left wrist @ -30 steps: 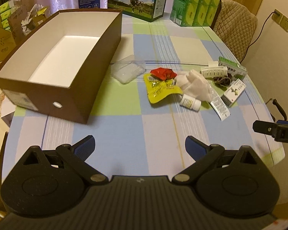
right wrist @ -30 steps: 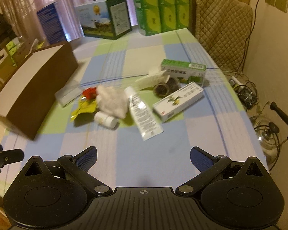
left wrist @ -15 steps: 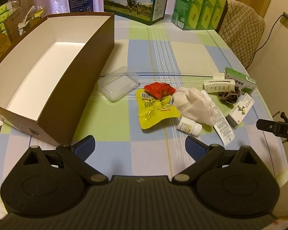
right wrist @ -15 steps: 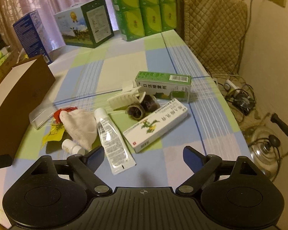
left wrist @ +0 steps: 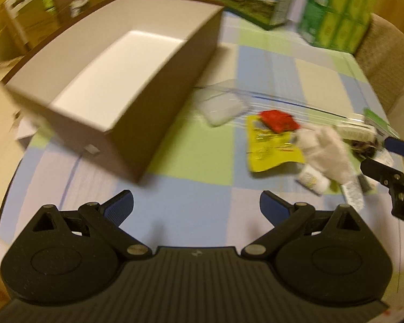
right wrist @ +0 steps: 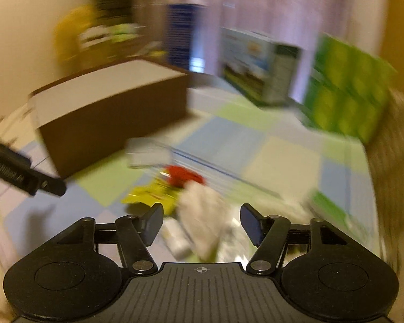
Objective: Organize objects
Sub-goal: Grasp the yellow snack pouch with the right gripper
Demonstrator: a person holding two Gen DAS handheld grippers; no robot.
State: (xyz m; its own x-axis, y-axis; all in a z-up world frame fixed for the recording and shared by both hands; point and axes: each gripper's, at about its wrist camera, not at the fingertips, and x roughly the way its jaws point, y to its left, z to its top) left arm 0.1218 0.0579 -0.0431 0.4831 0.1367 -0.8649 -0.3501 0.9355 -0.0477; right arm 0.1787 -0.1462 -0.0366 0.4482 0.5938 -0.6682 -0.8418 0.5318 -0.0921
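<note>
An open brown box [left wrist: 159, 107] with a white inside stands on the left of the checked tablecloth. To its right lies a heap: a clear plastic case [left wrist: 223, 106], a red packet [left wrist: 278, 119], a yellow pouch [left wrist: 269, 145], a white cloth [left wrist: 328, 148] and a small white bottle [left wrist: 312, 181]. My left gripper [left wrist: 196, 206] hangs open over bare cloth in front of the box. In the blurred right wrist view my right gripper [right wrist: 202, 224] is open, low over the white cloth [right wrist: 202, 212] and the small bottle [right wrist: 176, 238]; the yellow pouch [right wrist: 150, 193] lies just left of it.
A milk carton box [left wrist: 258, 0] and stacked green packs [left wrist: 336, 13] stand at the table's far end. A quilted chair back [left wrist: 385, 59] is at the right edge. Green and white medicine boxes [left wrist: 374, 123] lie at the heap's right. The table edge falls off at left.
My right gripper has swung left and dropped low over the heap, and its jaws stand closer together. My left gripper has shifted, bringing the box and heap nearer. Both views are motion-blurred.
</note>
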